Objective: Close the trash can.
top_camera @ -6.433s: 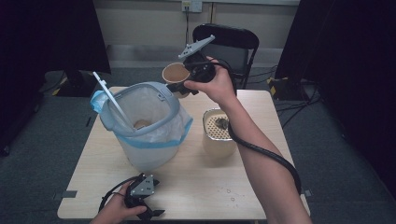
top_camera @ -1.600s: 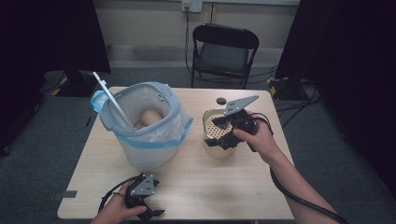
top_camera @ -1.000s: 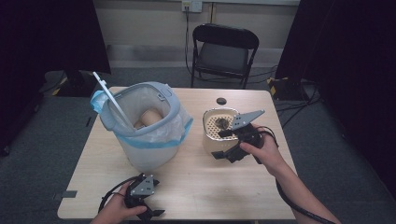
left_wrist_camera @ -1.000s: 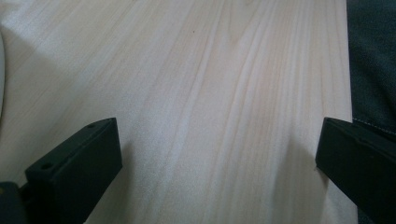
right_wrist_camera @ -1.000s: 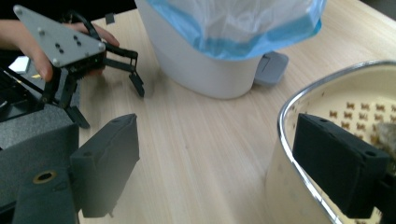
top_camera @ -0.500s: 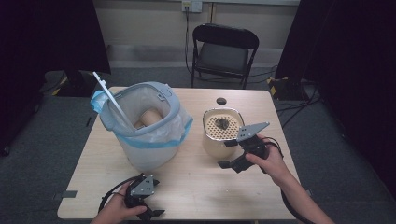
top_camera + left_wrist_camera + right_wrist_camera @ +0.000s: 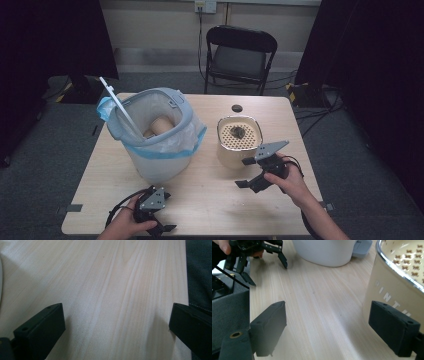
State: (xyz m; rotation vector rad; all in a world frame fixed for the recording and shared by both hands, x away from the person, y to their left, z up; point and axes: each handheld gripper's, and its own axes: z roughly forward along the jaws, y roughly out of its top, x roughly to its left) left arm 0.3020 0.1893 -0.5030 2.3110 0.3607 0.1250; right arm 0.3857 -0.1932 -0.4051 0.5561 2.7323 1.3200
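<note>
- Our right gripper [image 7: 246,173] hangs low over the table [image 7: 210,200] near its right edge, jaws well apart and nothing between them
- In the right gripper view [image 7: 327,332] those jaws frame bare wood, with the cream canister [image 7: 397,290] just beside the one on that view's right; we cannot tell whether they touch
- That cream canister [image 7: 239,142] stands right of the table's middle, a perforated insert with a dark lump inside it
- Our left gripper [image 7: 161,220] rests at the near edge toward the left corner, jaws spread wide over bare tabletop [image 7: 112,290]
- A white bin [image 7: 160,135] lined with a blue-edged bag sits left of centre, a brown cup [image 7: 162,125] inside and a white stick [image 7: 120,107] leaning out
- A small dark disc [image 7: 237,108] lies near the far edge
</note>
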